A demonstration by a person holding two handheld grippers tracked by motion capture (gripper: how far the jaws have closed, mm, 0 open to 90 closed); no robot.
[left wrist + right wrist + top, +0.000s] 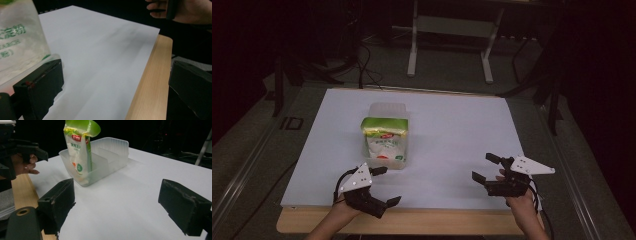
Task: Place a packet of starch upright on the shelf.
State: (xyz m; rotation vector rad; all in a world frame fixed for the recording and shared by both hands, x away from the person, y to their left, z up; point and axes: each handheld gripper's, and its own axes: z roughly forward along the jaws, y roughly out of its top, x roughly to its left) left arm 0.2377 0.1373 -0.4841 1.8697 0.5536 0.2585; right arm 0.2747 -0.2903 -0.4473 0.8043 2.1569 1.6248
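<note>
**Inspector:** Nearest the high camera, both grippers sit at the front edge of the table [412, 220]. Left gripper [384, 186]: jaws spread wide, nothing between them, one jaw just beside the container. Right gripper [486, 167]: likewise released and empty, well apart from the work.

**Assistant:** And the item itself?

**Inspector:** A bag [384, 137] of white powder, green top, stands upright in the near end of a clear plastic container [387, 109], left of centre on the white sheet [462, 135].

**Assistant:** Handling?

**Inspector:** My judgement: light to moderate weight, soft sided, glossy film that may slip. Squeeze the body hard and the contents shift. Best hold is the flat sealed top fold [82, 126], or across the narrow sides just below it. The container looks thin and light; it could slide or tip if the bag drags.

**Assistant:** Surroundings?

**Inspector:** Sheet smooth and matt over a pale wooden top. Room dark; grey floor, a white metal stand [449, 30] and loose cables [362, 65] beyond.
</note>
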